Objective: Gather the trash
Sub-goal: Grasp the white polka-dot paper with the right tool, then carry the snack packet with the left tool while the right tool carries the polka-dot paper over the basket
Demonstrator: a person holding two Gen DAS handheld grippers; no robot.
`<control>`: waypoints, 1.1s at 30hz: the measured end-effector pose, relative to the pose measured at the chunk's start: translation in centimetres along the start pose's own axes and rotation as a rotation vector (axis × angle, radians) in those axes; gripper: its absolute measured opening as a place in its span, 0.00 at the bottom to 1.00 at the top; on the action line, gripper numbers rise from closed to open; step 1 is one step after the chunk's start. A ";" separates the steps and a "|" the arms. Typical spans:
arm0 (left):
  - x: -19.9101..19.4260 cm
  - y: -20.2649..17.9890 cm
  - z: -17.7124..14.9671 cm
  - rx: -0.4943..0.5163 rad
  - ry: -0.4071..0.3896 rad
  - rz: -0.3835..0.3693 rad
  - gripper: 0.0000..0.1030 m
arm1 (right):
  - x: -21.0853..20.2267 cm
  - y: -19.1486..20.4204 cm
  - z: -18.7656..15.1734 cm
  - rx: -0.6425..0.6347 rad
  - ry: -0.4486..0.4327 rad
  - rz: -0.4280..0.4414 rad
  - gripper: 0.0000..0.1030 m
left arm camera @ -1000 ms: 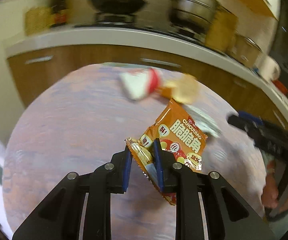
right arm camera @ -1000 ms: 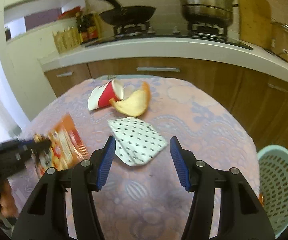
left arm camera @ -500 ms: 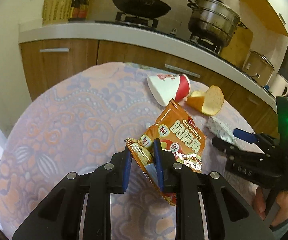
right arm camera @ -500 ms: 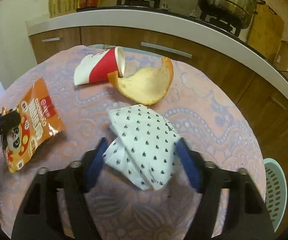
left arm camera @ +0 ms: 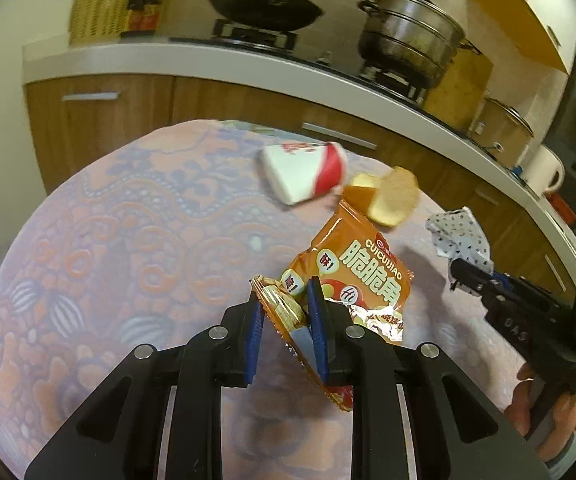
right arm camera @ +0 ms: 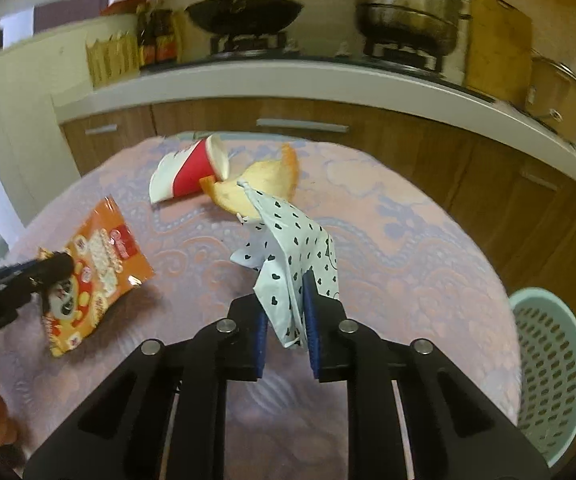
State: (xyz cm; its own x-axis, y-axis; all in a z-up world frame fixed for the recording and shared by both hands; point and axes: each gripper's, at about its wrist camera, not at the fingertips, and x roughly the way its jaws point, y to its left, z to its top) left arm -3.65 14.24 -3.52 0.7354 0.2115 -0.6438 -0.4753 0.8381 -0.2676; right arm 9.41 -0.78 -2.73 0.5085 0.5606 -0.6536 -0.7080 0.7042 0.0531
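My left gripper [left arm camera: 284,304] is shut on an orange snack bag [left arm camera: 352,264] and holds it above the round table; the bag also shows in the right wrist view [right arm camera: 100,256]. My right gripper [right arm camera: 284,300] is shut on a white wrapper with black hearts [right arm camera: 292,240], lifted off the cloth; the wrapper also shows in the left wrist view [left arm camera: 458,236]. A crushed red and white paper cup [right arm camera: 186,170] and a piece of orange peel [right arm camera: 262,188] lie at the far side of the table.
The table has a pink patterned cloth [left arm camera: 128,248]. A pale green perforated basket [right arm camera: 548,364] stands on the floor to the right of the table. A kitchen counter [right arm camera: 328,80] with a pan and a steel pot runs behind.
My right gripper closed on the heart-patterned wrapper and lifted it off the table. My left gripper kept its hold on the snack bag and swung its view around.
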 end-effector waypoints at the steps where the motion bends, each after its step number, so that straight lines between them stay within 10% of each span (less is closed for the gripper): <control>1: -0.1 -0.8 0.0 0.013 0.001 -0.013 0.19 | -0.7 -0.6 -0.1 0.010 -0.011 -0.004 0.13; 18: 1.6 -18.1 -1.0 0.272 0.036 -0.226 0.20 | -11.6 -14.8 -4.1 0.205 -0.135 -0.203 0.13; 33: 6.4 -29.9 -3.2 0.469 0.103 -0.295 0.20 | -12.2 -23.4 -9.2 0.384 -0.093 -0.281 0.13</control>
State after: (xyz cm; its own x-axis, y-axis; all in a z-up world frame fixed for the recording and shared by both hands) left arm 13.70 -11.08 -1.91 0.7426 -0.0959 -0.6628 0.0264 0.9931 -0.1142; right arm 15.28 -28.09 -2.99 0.7079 0.3500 -0.6136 -0.3139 0.9340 0.1706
